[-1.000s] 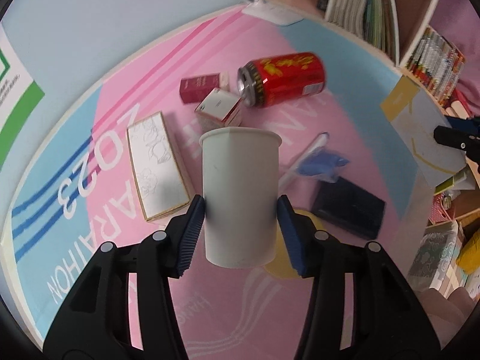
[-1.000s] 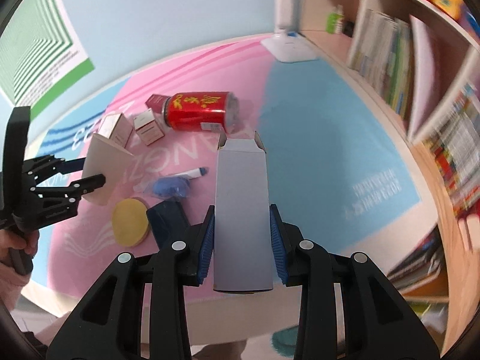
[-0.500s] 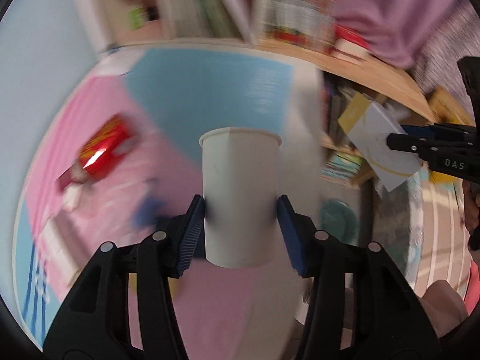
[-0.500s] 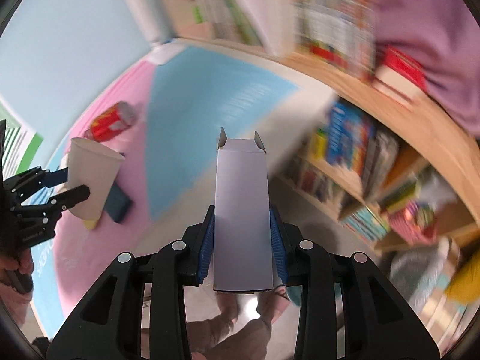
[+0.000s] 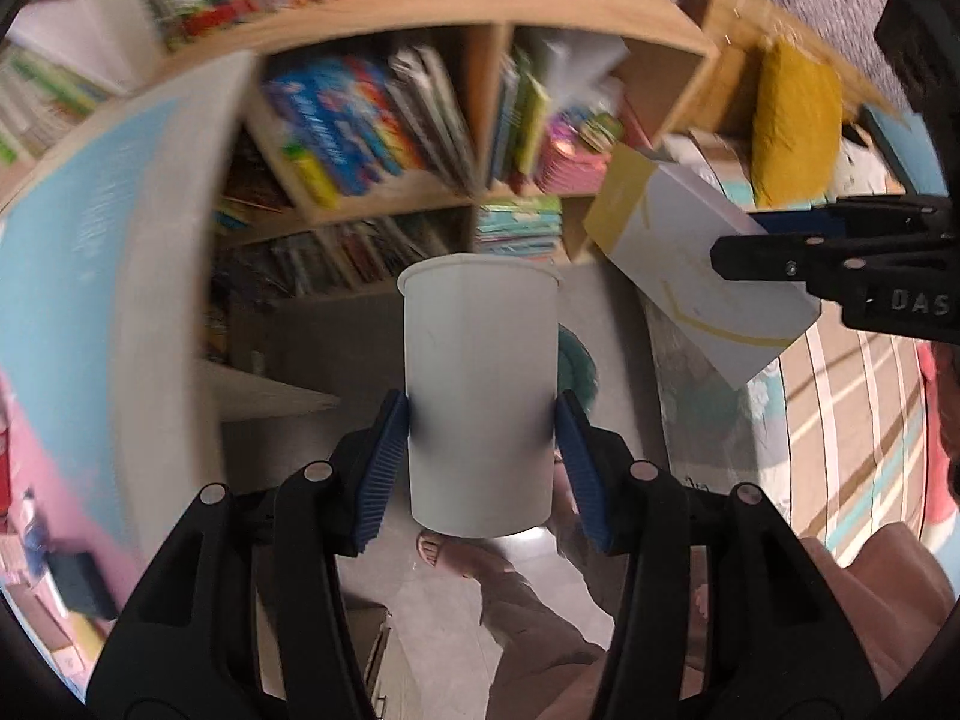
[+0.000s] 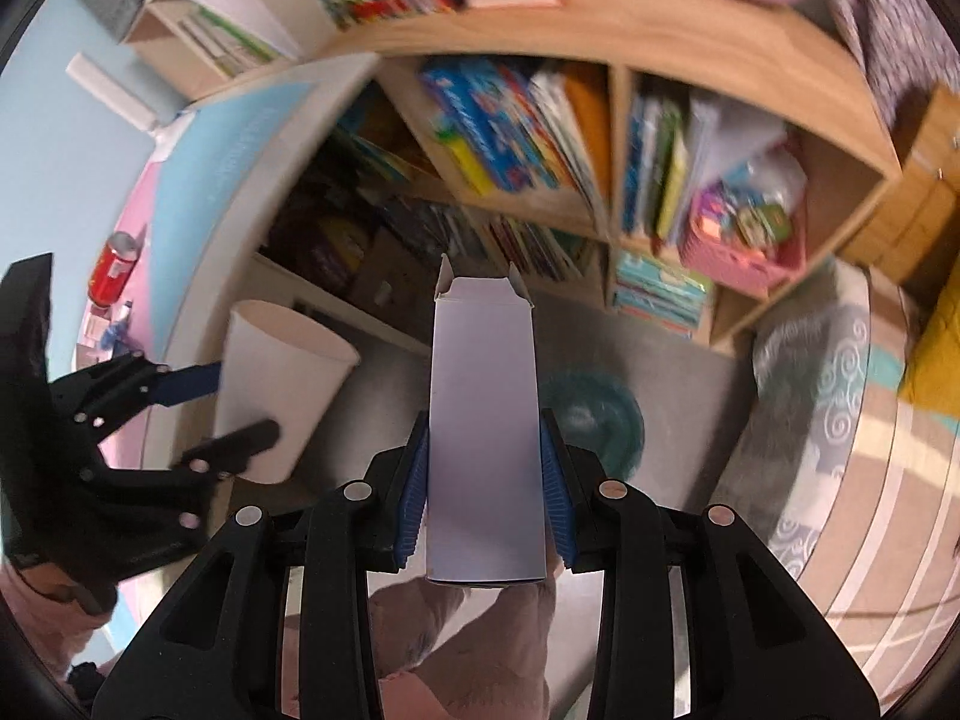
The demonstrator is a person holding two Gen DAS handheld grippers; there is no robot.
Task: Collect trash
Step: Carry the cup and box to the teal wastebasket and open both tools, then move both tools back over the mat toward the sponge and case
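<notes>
Left claw was clamped on a white paper cup, rim up, held off the worktop edge and over the floor. Teal bin, round and open, sat on the floor below and between both loads. Right claw was pinched on a flattened white carton, flaps up. Judgement: bring each load squarely over the bin mouth before letting go. The cup is light and may bounce off the rim, so lower it close first. One red can lay on the worktop, uncollected.
</notes>
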